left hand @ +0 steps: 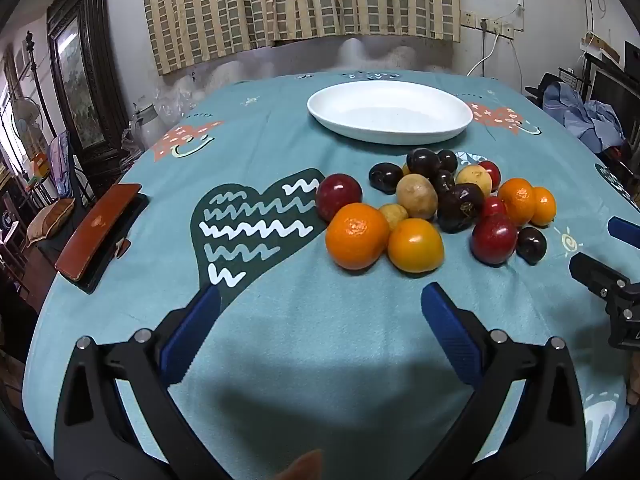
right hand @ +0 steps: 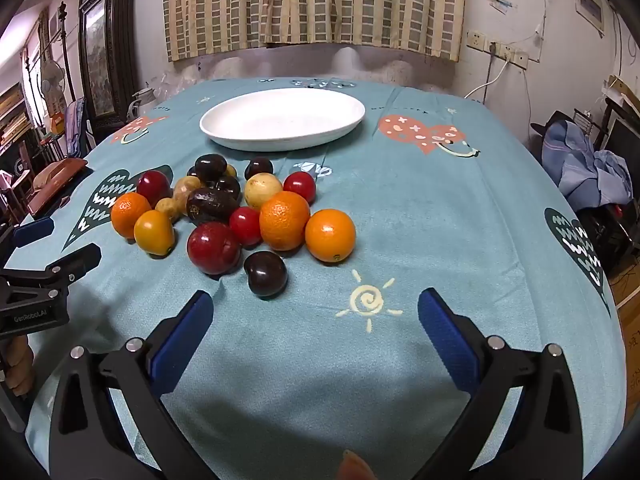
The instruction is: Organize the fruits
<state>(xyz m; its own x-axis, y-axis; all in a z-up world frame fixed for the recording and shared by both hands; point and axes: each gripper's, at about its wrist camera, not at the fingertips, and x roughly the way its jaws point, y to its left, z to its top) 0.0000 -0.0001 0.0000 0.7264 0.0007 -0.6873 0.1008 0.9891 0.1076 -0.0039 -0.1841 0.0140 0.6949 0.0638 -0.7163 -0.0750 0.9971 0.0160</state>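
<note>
A pile of fruit lies on the teal tablecloth: oranges, red plums, dark plums and yellowish round fruits. An empty white oval plate stands behind the pile. My left gripper is open and empty, low over the cloth in front of the pile. My right gripper is open and empty, just in front of the nearest dark plum. Each gripper shows at the edge of the other's view.
A brown case lies on the table's left edge. The tablecloth has bare room to the right of the fruit. Chairs, clothes and furniture surround the table. A curtain hangs on the wall behind.
</note>
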